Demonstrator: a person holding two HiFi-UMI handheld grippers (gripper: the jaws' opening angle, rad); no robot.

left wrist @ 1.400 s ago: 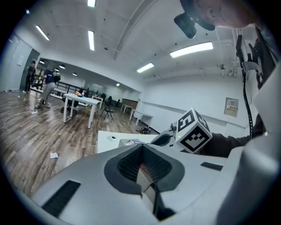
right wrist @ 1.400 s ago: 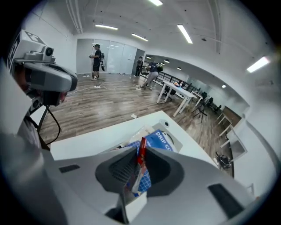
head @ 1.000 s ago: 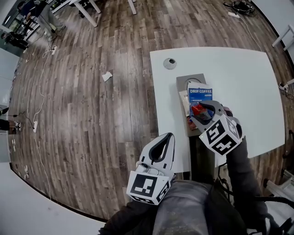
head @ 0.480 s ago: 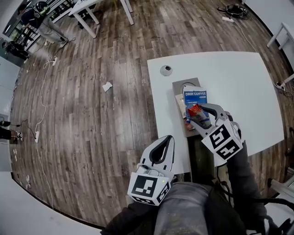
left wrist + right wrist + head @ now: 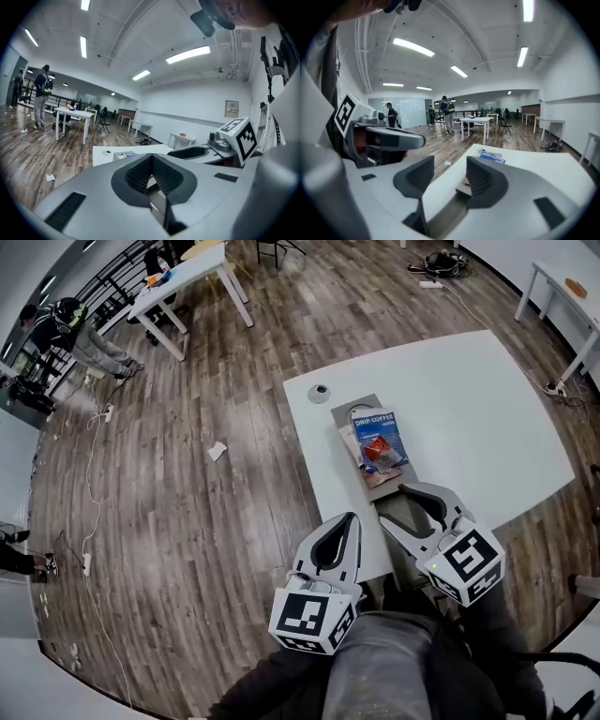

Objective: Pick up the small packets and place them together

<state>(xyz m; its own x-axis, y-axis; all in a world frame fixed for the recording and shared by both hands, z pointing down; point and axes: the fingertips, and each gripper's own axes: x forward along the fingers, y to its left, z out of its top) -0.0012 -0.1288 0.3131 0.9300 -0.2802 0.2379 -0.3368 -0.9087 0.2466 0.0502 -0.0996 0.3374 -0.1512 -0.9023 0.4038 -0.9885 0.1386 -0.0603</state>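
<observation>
Four fingers (image 5: 401, 536), one blue packet (image 5: 380, 432)

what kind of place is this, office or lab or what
Likely a big open workspace or lab hall: a wide wood-plank floor, scattered white tables and long ceiling strip lights.

Blue packet (image 5: 381, 431) lying on grey panel (image 5: 343, 412), showing white capitals "DRIP COFFEE" along its top; smaller line beneath appearing too tiny for reading. Red packet (image 5: 379, 452) print blurring, unreadable.
</observation>
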